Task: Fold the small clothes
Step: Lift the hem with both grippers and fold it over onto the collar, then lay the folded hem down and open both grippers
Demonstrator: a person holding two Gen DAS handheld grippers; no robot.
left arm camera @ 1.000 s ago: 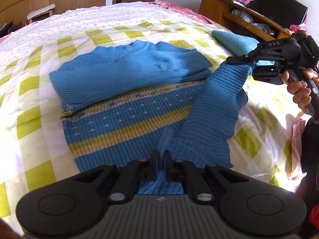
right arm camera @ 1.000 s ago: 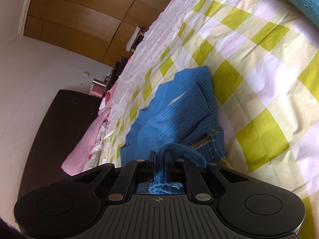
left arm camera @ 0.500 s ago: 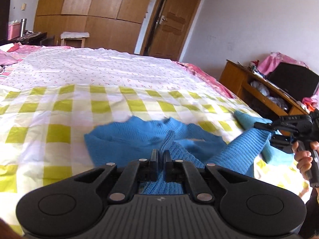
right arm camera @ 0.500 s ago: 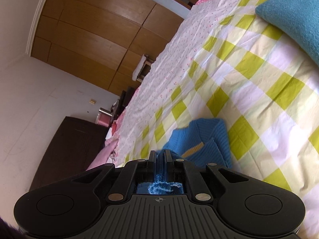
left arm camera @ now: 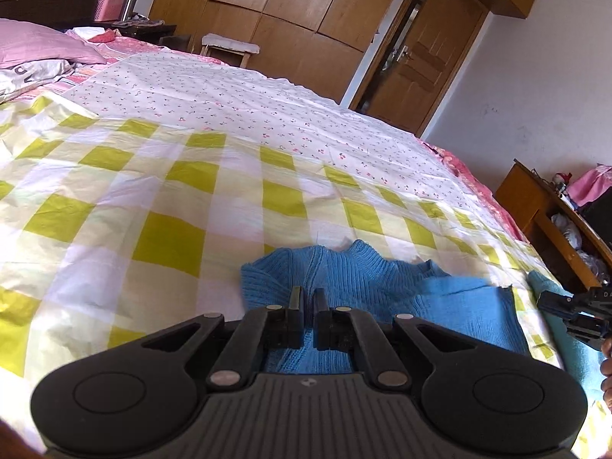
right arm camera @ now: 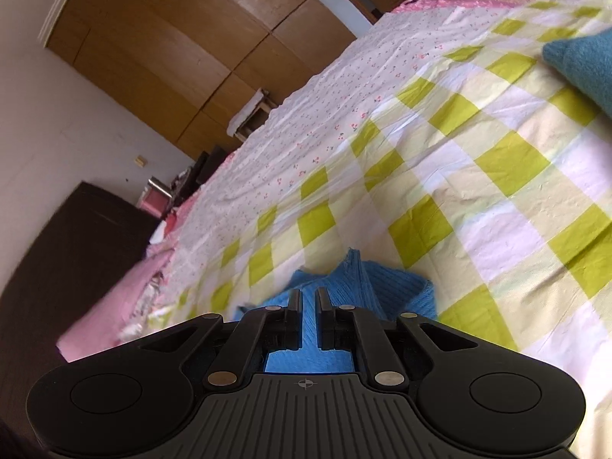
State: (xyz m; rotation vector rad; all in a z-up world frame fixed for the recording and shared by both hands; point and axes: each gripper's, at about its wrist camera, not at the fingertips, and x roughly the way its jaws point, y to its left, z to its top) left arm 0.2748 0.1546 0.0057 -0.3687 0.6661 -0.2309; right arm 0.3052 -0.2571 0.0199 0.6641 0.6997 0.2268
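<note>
A small blue knitted sweater (left arm camera: pixel 382 279) lies folded over on the checked bedspread (left arm camera: pixel 172 199). My left gripper (left arm camera: pixel 308 294) is low over its near edge, fingers close together with blue knit between them. My right gripper (right arm camera: pixel 308 296) is also over the sweater (right arm camera: pixel 363 287), fingers a little apart with knit showing in the gap. The right gripper also shows at the right edge of the left wrist view (left arm camera: pixel 573 311), jaws apart, beside the sweater's right end.
A teal folded cloth (right arm camera: pixel 585 65) lies on the bed to the right. Pink pillows (left arm camera: pixel 42 44) are at the head of the bed. A wooden shelf unit (left arm camera: pixel 550 214) stands right of the bed; wardrobes (left arm camera: pixel 287 7) and a door behind.
Both grippers carried the sweater's bottom hem up and forward over its top, folding it in half. The right gripper's fingers have parted slightly since half a second ago.
</note>
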